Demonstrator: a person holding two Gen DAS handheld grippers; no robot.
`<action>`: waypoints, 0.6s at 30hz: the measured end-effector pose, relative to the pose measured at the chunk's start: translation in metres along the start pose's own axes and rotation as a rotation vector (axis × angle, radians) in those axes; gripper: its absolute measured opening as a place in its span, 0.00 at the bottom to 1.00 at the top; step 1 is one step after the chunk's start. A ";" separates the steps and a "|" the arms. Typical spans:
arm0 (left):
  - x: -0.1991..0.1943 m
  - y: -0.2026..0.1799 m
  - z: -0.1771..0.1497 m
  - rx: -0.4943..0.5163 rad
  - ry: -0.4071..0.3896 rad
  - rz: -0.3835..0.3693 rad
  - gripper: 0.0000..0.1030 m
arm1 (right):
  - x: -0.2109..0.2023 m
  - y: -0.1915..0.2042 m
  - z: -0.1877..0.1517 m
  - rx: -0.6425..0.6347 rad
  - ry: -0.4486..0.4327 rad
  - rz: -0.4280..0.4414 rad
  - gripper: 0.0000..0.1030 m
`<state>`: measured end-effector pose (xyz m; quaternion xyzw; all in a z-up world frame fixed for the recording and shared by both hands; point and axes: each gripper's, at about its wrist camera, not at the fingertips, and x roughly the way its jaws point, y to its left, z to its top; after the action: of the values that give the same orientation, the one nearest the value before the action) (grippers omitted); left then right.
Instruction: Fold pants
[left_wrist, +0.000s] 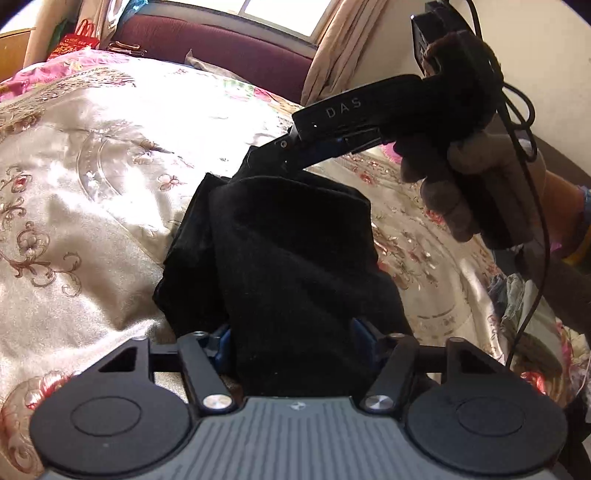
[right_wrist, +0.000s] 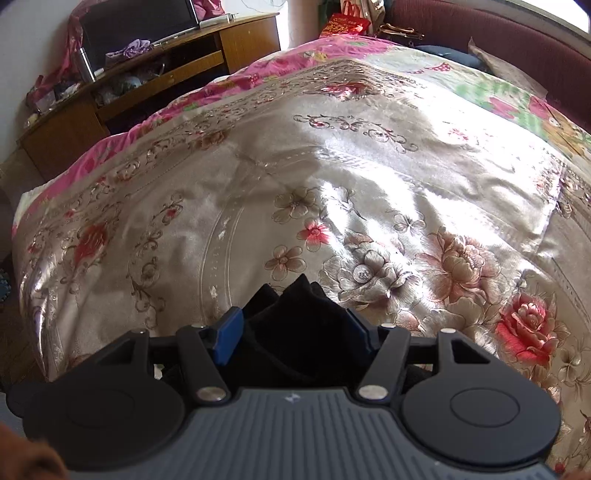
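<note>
The black pants (left_wrist: 280, 251) hang bunched between my two grippers above the floral bedspread (left_wrist: 92, 177). My left gripper (left_wrist: 291, 332) is shut on one end of the pants, with dark cloth filling the space between its blue pads. My right gripper (left_wrist: 266, 158), held by a gloved hand, is shut on the other end at the far top of the cloth. In the right wrist view the right gripper (right_wrist: 295, 328) holds a bunch of black pants (right_wrist: 295, 325) between its blue pads (right_wrist: 229, 336), above the bedspread (right_wrist: 332, 184).
A maroon headboard (left_wrist: 221, 40) and curtain (left_wrist: 343, 48) stand behind the bed. A wooden desk (right_wrist: 129, 85) with clutter stands left of the bed. A red bag (right_wrist: 343, 24) sits by the headboard. A black cable (left_wrist: 535, 221) hangs from the right gripper.
</note>
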<state>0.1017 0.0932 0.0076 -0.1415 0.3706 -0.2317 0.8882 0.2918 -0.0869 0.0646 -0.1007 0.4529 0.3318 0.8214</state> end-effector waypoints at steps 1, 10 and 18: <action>0.003 0.001 0.000 0.000 0.007 0.002 0.67 | 0.004 -0.001 0.001 -0.015 0.020 -0.006 0.60; 0.003 0.007 -0.003 0.012 0.007 0.011 0.55 | 0.030 -0.018 0.007 0.076 0.083 0.068 0.10; 0.016 0.023 0.014 0.052 -0.018 0.078 0.48 | 0.043 -0.048 0.010 0.203 0.016 0.008 0.08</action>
<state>0.1290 0.1054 -0.0018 -0.1061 0.3618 -0.2051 0.9032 0.3446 -0.0993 0.0293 -0.0181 0.4911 0.2865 0.8224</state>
